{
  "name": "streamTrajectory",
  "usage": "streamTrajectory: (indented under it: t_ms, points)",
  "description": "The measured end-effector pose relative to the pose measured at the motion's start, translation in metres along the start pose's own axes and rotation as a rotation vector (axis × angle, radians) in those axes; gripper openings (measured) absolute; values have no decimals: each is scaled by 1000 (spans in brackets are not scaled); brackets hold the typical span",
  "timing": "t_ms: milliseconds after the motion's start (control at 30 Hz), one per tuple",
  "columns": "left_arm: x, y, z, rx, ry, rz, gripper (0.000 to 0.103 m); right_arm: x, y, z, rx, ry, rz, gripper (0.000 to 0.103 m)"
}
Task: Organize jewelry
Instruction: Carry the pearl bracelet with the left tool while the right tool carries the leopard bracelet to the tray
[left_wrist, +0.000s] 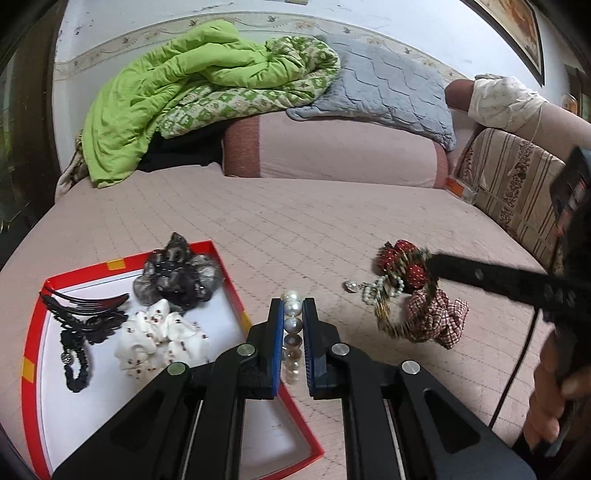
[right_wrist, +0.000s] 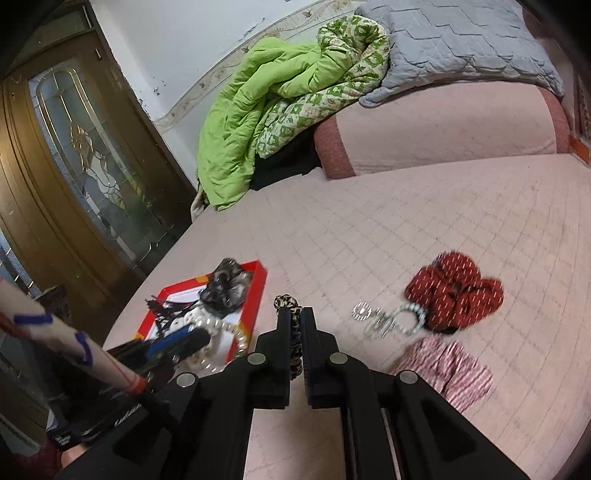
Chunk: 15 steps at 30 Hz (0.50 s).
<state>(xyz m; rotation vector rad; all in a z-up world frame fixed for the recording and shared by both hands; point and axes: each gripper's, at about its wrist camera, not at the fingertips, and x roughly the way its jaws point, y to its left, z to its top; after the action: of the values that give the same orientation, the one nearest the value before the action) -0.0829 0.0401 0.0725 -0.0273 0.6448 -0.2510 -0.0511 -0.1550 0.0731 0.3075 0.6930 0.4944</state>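
My left gripper (left_wrist: 293, 308) is shut on a strand of large white pearls (left_wrist: 291, 325), held over the right edge of a red-rimmed white box (left_wrist: 232, 284). The box holds a black hair comb (left_wrist: 85, 314), a white scrunchie (left_wrist: 162, 338) and a grey-black scrunchie (left_wrist: 181, 277). My right gripper (right_wrist: 295, 314) is shut on a leopard-print scrunchie (right_wrist: 293, 332), above the bed. On the bed lie a red dotted scrunchie (right_wrist: 456, 290), a checked red scrunchie (right_wrist: 447, 363) and a small pearl bracelet with a silver charm (right_wrist: 391, 317).
The pink quilted bed (left_wrist: 295, 221) carries a green duvet (left_wrist: 177, 88), a grey pillow (left_wrist: 384, 81) and a pink bolster (left_wrist: 332, 147) at its head. A wooden door with glass (right_wrist: 74, 147) stands to the left. A striped cushion (left_wrist: 517, 177) lies on the right.
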Motion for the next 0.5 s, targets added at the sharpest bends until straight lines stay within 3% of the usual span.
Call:
streamTrajectory:
  t_ms: [500]
  points:
    - [-33, 37, 2, -95, -58, 0, 9, -3, 57, -26, -49, 42, -12, 6]
